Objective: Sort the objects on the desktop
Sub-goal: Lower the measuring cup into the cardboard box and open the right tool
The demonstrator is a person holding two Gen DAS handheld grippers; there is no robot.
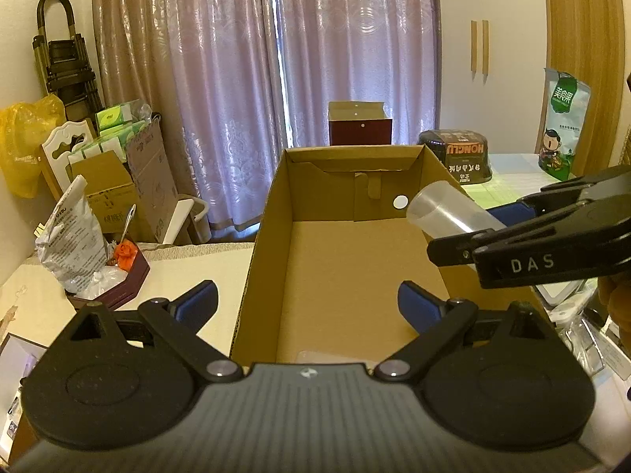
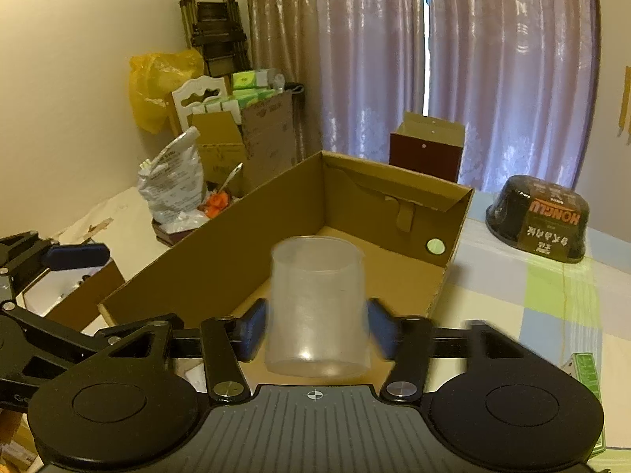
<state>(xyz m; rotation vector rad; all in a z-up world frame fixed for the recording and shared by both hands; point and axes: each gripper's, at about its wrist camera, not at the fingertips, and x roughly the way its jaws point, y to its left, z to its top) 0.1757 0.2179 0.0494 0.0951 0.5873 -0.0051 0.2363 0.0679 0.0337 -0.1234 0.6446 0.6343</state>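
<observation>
Your right gripper [image 2: 317,329] clamps a clear cup [image 2: 317,307] over the cardboard box [image 2: 221,248]; left gripper [image 1: 307,307] spread, empty. Checkered tablecloth [image 2: 544,295], purple curtains [image 2: 512,59] behind.

Black gripper [image 1: 307,307], blue pads [image 1: 418,307]

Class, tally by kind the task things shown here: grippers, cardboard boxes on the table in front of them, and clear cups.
Grippers: 2 (left gripper, right gripper)
Cardboard box: 1
Clear cup: 1
Total: 4

Home bedroom, curtains [image 1: 244,79] (lilac), stepladder [image 1: 65,59]
</observation>
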